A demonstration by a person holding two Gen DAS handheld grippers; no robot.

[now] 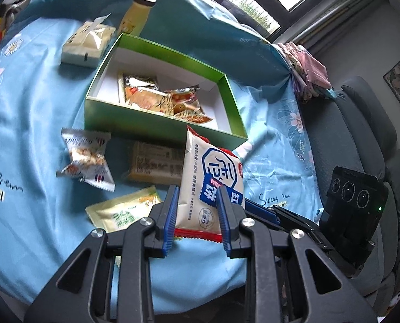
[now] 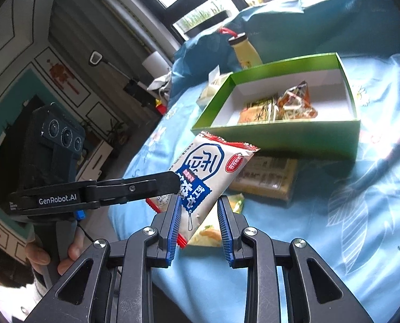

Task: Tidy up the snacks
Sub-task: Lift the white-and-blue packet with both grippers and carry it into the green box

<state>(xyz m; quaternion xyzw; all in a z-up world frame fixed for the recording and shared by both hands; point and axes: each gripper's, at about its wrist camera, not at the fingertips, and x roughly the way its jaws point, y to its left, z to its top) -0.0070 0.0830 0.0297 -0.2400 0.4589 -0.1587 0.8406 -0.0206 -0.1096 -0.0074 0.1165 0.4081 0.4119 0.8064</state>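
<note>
A white snack packet (image 1: 213,167) with a blue label and red seams hangs above the blue cloth, just in front of the green box (image 1: 157,132). My left gripper (image 1: 197,188) is shut on its lower part. In the right wrist view the same packet (image 2: 208,161) slants between the pads of my right gripper (image 2: 199,198), which is closed on its bottom end. The left gripper's finger (image 2: 170,180) presses on the packet's face from the left. The box (image 2: 280,134) is open and holds several wrapped snacks (image 2: 280,107).
On the cloth before the box lie a peanut packet (image 1: 85,156), a tan bar (image 1: 157,161) and a pale green packet (image 1: 124,210). A tissue pack (image 1: 87,43) and a yellow bottle (image 1: 135,16) stand behind the box. A grey chair (image 1: 361,134) is at the right.
</note>
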